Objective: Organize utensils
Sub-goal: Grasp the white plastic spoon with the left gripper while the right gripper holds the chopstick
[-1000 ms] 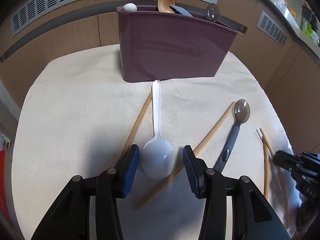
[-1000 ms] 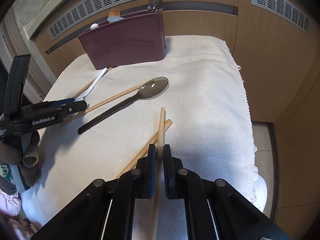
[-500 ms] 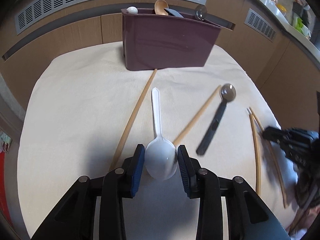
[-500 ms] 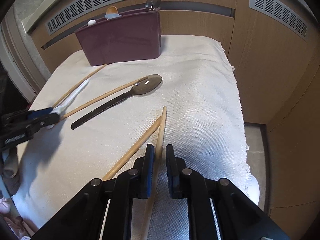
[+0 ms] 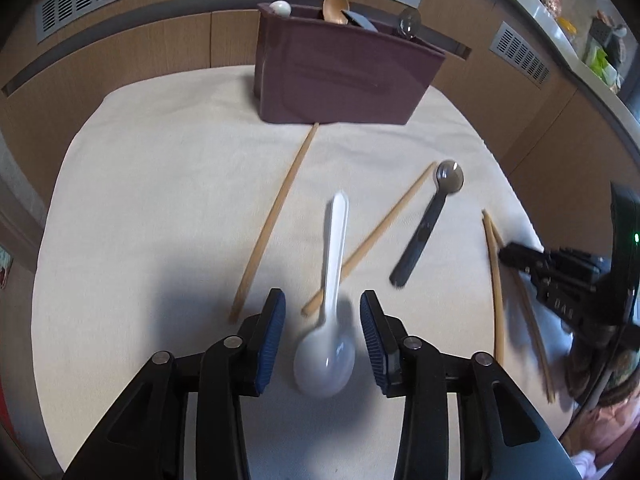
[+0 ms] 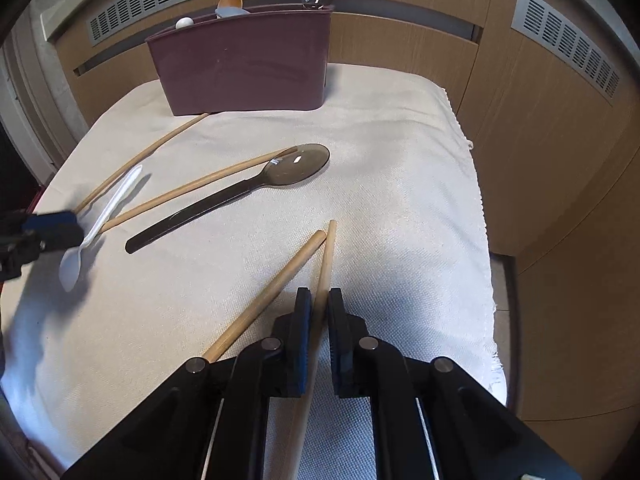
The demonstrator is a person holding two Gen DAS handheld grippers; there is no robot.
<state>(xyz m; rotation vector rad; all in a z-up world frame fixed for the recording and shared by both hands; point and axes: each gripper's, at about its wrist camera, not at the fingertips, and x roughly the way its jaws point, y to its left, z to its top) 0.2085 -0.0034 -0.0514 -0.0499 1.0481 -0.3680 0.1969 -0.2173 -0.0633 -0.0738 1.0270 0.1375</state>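
A white plastic spoon (image 5: 326,344) lies blurred between the pads of my left gripper (image 5: 322,334), which is open with gaps on both sides of the bowl. The spoon also shows in the right wrist view (image 6: 100,216). My right gripper (image 6: 319,316) is shut on a wooden chopstick (image 6: 326,256), with a second chopstick (image 6: 276,288) lying just left of it. A maroon utensil holder (image 5: 344,68) stands at the back with several utensils in it. A dark spoon (image 5: 430,220) and two more chopsticks (image 5: 276,216) lie on the cloth.
A cream cloth (image 5: 160,208) covers the table. Wooden cabinet panels with vent grilles (image 6: 560,40) stand behind and to the right. The table edge drops off close on the right (image 6: 488,240).
My left gripper has opened and the white spoon has slipped from between its pads, now blurred and tilted. Both grippers have drawn back from the holder. The right stays shut on its chopstick.
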